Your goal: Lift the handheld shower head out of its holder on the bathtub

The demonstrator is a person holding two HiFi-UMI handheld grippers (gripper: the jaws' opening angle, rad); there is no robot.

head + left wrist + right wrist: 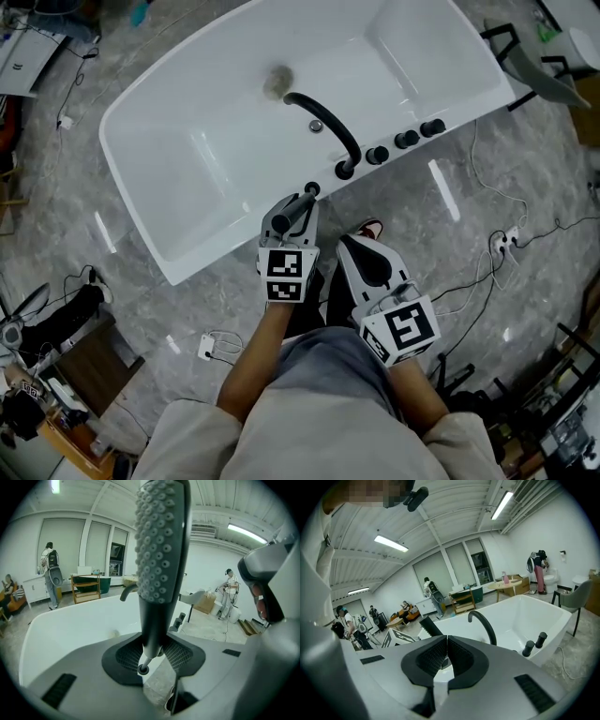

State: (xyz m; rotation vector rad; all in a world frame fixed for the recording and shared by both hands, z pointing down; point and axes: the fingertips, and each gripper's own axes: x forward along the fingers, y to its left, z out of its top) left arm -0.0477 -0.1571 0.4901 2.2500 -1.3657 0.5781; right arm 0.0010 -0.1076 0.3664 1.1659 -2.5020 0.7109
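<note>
The grey handheld shower head [302, 208] is held over the near rim of the white bathtub [187, 169], with my left gripper [292, 217] shut on its handle. In the left gripper view the shower head [159, 550] stands upright, nubbed face toward the camera, and the left gripper [152, 651] clamps its lower handle; a small round end pokes out below the pads. My right gripper [356, 246] hangs beside it over the floor. In the right gripper view this right gripper [446, 644] is shut, tips touching, nothing between them.
A black arched faucet [328, 127] and three black knobs [405, 139] line the tub's near rim. The drain [277, 82] sits at the far side. Cables and a power strip [506, 242] lie on the grey floor to the right. A chair [553, 70] stands beyond the tub's right end.
</note>
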